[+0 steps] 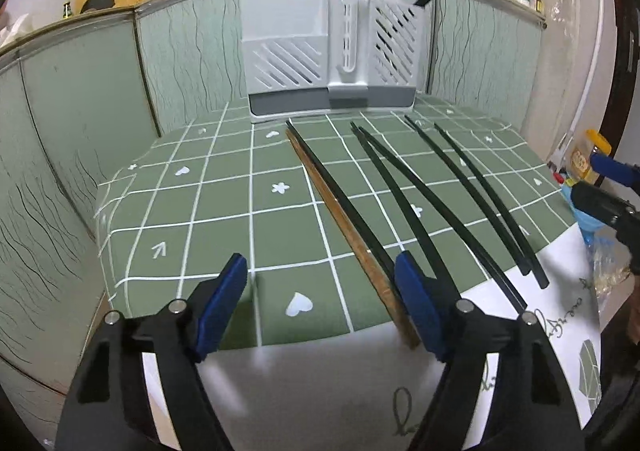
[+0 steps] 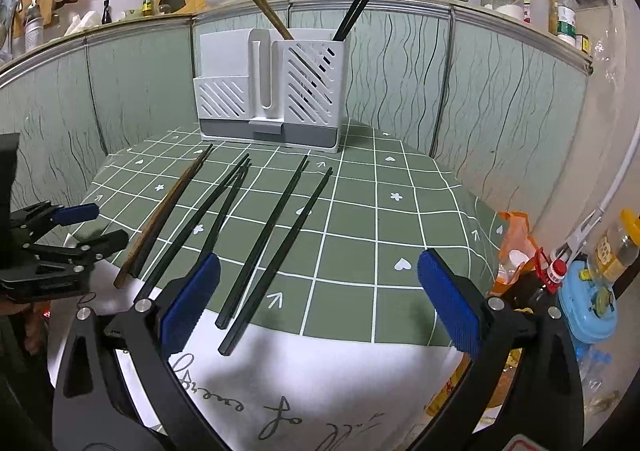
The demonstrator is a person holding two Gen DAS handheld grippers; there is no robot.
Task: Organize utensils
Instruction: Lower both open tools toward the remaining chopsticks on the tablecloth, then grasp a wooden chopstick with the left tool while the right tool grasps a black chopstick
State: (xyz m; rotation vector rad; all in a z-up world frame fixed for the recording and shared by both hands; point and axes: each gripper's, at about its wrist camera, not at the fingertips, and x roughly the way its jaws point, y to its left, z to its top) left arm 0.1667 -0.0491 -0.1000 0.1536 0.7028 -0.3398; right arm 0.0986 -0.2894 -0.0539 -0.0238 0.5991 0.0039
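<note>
- While both grippers hover over the near table edge, left gripper gapes wide, holding nothing.
- Right gripper is spread wide too, empty.
- Black chopsticks and a brown chopstick lie on the green cloth.
- Holder stands behind, with chopsticks inside.

The tablecloth is green with a white grid and small white hearts, flowers and arrows. The holder is white with slanted slots and a grey base. Five chopsticks on the cloth are black; one chopstick is brown. The gripper pads are blue on black arms. The wall panels are pale green with dark wavy lines.
</note>
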